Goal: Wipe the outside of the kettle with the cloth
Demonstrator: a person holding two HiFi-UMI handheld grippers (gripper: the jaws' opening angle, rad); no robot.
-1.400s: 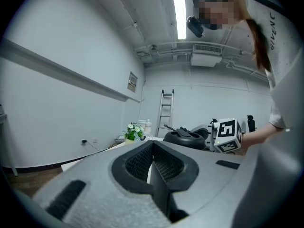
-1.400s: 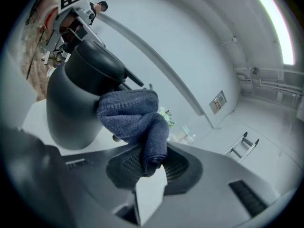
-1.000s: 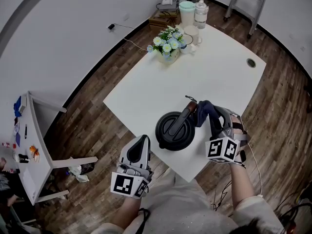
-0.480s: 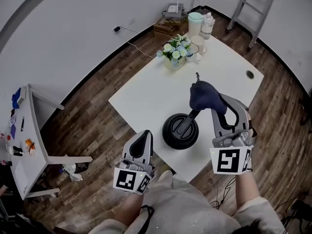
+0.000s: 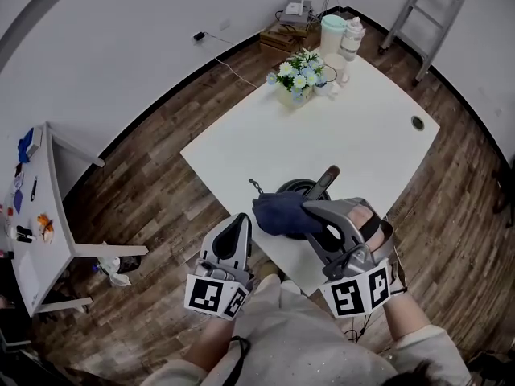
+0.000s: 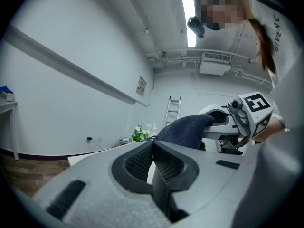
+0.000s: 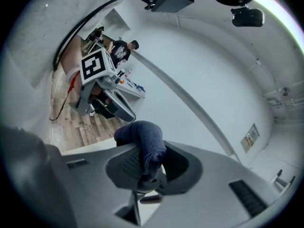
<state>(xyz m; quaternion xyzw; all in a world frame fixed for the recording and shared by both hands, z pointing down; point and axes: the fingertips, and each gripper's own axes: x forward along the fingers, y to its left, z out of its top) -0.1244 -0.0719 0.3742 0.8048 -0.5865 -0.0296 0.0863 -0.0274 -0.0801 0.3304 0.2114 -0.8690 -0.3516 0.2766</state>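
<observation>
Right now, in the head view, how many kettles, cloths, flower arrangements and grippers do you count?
kettle: 1
cloth: 1
flower arrangement: 1
grippers: 2, the left gripper and the right gripper
Total: 5

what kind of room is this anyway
Probably a bare test or studio room rather than a home: plain white walls, a stepladder by the far wall, a lone white table, and a cluttered side bench.
</observation>
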